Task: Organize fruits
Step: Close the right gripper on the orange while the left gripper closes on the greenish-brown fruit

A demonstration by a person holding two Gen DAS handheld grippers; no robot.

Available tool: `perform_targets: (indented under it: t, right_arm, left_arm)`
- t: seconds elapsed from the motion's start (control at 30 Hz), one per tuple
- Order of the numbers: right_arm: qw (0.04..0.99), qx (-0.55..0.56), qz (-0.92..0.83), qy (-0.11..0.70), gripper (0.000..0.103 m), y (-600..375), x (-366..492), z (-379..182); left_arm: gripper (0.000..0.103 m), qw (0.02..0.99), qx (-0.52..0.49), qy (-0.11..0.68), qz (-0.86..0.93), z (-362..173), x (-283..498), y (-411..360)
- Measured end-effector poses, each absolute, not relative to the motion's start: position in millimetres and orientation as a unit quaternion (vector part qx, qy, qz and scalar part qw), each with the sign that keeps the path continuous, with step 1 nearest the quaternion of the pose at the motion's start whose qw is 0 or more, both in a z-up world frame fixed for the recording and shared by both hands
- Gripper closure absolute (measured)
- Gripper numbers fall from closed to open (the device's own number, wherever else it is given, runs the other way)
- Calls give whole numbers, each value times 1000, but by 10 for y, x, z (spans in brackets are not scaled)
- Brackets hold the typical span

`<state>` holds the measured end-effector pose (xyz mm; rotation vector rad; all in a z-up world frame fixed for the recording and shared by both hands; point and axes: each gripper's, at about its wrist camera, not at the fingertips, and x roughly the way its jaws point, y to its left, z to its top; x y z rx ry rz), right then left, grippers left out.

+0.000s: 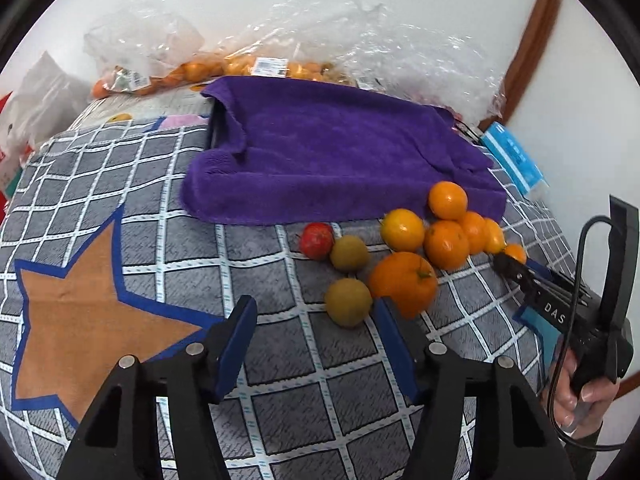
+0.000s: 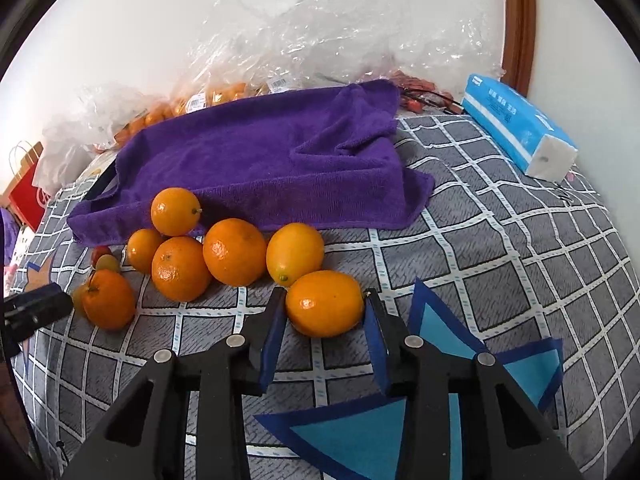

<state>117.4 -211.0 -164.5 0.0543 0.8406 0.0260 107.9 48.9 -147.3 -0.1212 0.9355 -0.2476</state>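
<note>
Several oranges [image 2: 234,251] lie clustered on the checked cloth in front of a purple towel [image 2: 260,164]. My right gripper [image 2: 324,308] has an oval orange [image 2: 324,304] between its blue pads, which touch its two sides. In the left wrist view my left gripper [image 1: 316,312] is open and empty, just short of a yellow-green fruit [image 1: 347,302] and a stemmed orange [image 1: 403,282]. A red fruit [image 1: 317,240] and a second yellow-green fruit [image 1: 349,253] lie behind them. The right gripper [image 1: 505,261] shows there at the cluster's right end.
The purple towel [image 1: 332,152] covers a raised flat thing at the back. Clear plastic bags of small oranges [image 1: 240,66] line the wall. A blue tissue pack [image 2: 520,132] lies at the right. A red paper bag [image 2: 26,196] stands at the left.
</note>
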Motion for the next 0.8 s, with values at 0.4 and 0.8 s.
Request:
perform_targets:
  t: [0.4, 0.8]
  right_arm:
    - [912, 25, 25, 409, 65, -2076, 1169, -1662]
    - [913, 26, 32, 405, 65, -2074, 1183, -1661]
  left_arm:
    - [67, 884, -58, 442, -144, -1567, 1173, 430]
    - [78, 894, -47, 437, -91, -1438, 1050, 719]
